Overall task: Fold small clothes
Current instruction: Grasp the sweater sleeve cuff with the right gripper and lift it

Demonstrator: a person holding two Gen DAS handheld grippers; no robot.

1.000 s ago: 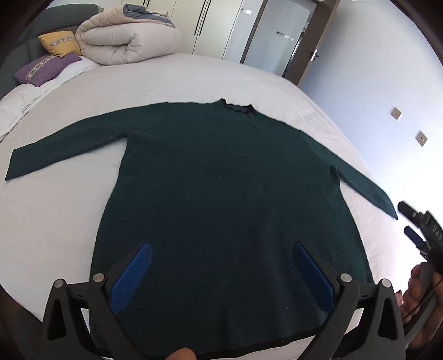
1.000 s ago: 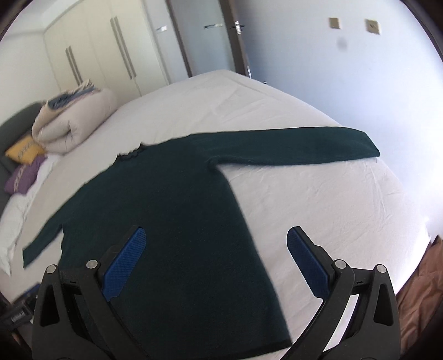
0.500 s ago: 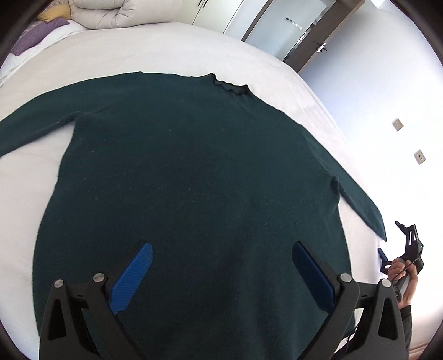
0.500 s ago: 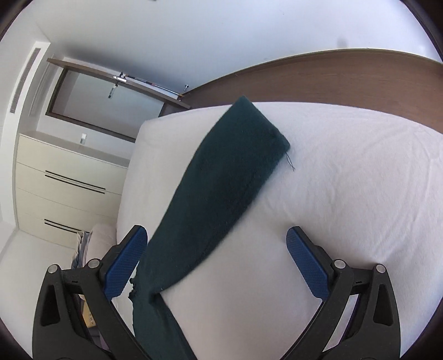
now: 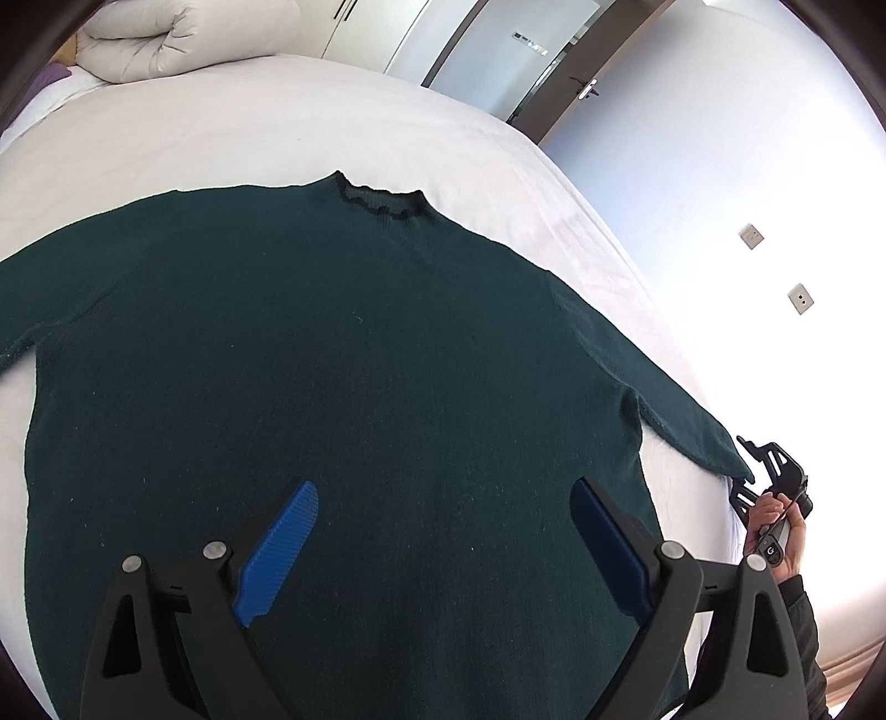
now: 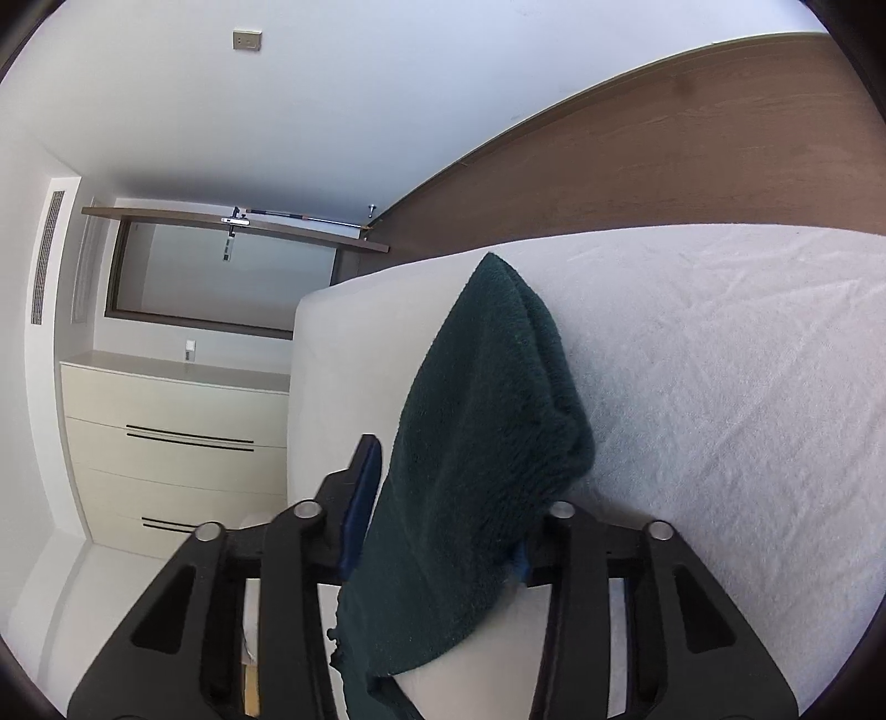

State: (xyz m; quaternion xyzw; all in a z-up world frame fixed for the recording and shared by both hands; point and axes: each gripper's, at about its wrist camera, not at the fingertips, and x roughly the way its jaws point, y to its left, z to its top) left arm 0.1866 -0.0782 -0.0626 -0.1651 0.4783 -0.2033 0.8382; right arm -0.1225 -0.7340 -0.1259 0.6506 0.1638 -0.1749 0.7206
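A dark green long-sleeved sweater (image 5: 343, 387) lies flat on the white bed (image 5: 277, 127), collar (image 5: 382, 205) at the far side. My left gripper (image 5: 443, 531) is open and empty, hovering over the sweater's lower body. My right gripper (image 6: 459, 498) has its jaws closed in on the cuff end of the right sleeve (image 6: 487, 421), which bunches between the blue pads. The right gripper also shows in the left wrist view (image 5: 769, 471) at the sleeve's tip near the bed's right edge.
A rolled duvet (image 5: 183, 33) lies at the bed's far left. Wardrobe doors and a room door (image 5: 520, 50) stand behind. The bed's right edge (image 5: 692, 360) drops to a wooden floor (image 6: 692, 144). A white wall with switches (image 5: 797, 299) is on the right.
My left gripper moved forward over the sweater's body. My right gripper swung to the right sleeve's end and closed from open onto the cuff.
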